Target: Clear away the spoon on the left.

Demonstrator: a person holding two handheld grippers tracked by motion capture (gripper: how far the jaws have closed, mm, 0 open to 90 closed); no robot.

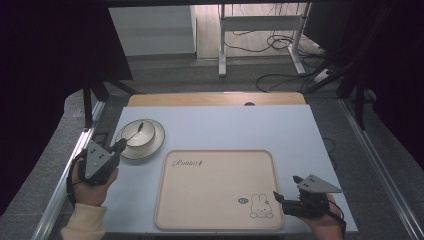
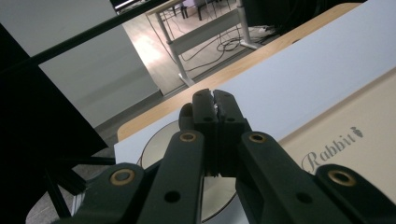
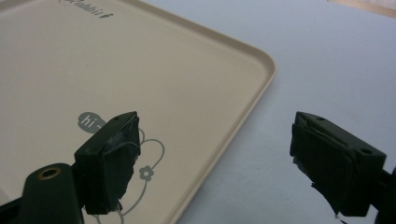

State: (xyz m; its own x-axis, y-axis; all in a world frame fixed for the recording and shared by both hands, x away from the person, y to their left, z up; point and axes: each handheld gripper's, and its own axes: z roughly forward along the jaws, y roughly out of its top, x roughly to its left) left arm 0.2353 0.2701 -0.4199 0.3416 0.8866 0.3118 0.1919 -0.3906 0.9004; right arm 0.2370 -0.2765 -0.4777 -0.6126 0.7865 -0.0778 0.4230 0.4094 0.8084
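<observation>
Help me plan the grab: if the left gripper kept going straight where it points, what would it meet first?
Likely the bowl on its plate. The left gripper, jaws shut, points at the bowl's near rim, just short of it; depth is hard to judge.

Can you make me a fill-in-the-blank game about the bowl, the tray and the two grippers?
1. The round cream bowl sits on a matching plate, and a dark ______ lies inside the bowl.
2. The beige rectangular plastic tray has a ______ drawn in its corner.
3. The left gripper, at the bowl's rim, has its jaws ______.
4. The right gripper, at the tray's edge, has its jaws ______.

Missing words: spoon; rabbit; shut; open
</observation>
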